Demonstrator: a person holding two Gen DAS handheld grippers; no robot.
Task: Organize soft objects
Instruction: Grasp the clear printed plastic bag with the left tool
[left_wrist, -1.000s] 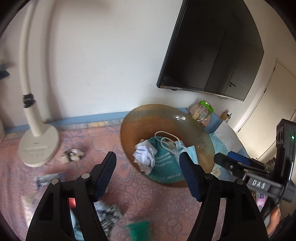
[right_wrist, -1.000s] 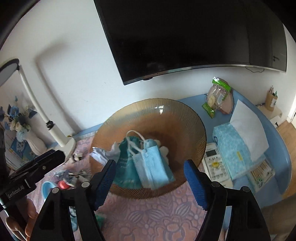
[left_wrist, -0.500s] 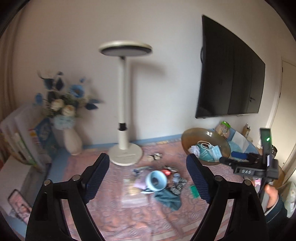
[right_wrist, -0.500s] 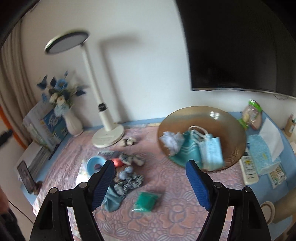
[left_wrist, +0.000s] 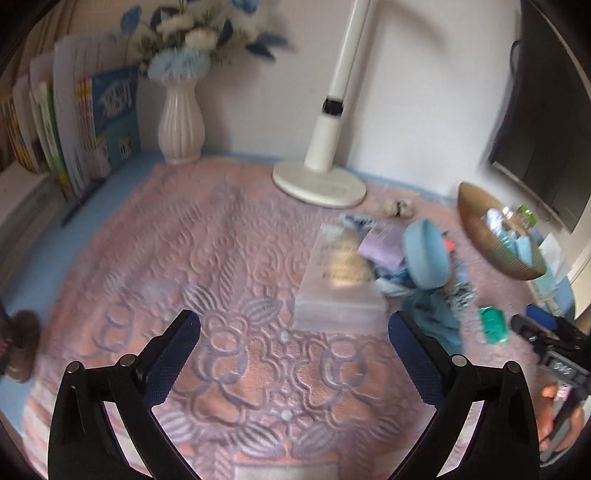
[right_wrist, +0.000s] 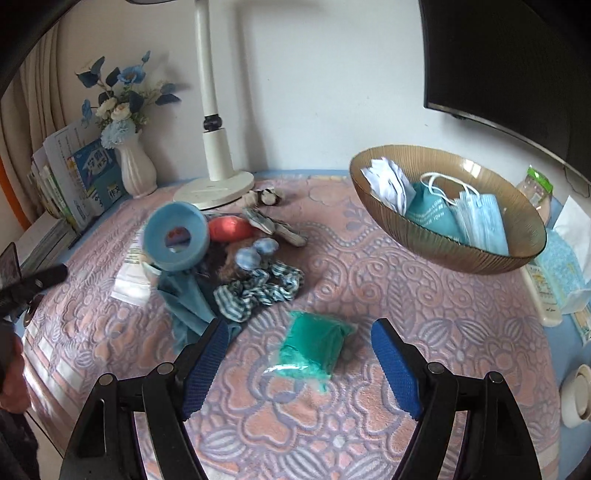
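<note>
Left gripper (left_wrist: 293, 347): jaws just opened wide, empty over the pink mat (left_wrist: 221, 266). Right gripper (right_wrist: 299, 360): jaws apart, seemingly above the green packet (right_wrist: 314, 345), not clamping.

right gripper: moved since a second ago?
Yes. The right gripper has pulled back from the ribbed amber glass bowl, now up right, and hangs, jaws open, over the green plastic-wrapped packet.

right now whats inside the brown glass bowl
The brown glass bowl holds crumpled white paper, a teal pouch and light blue face masks. Anything beneath them is covered.
</note>
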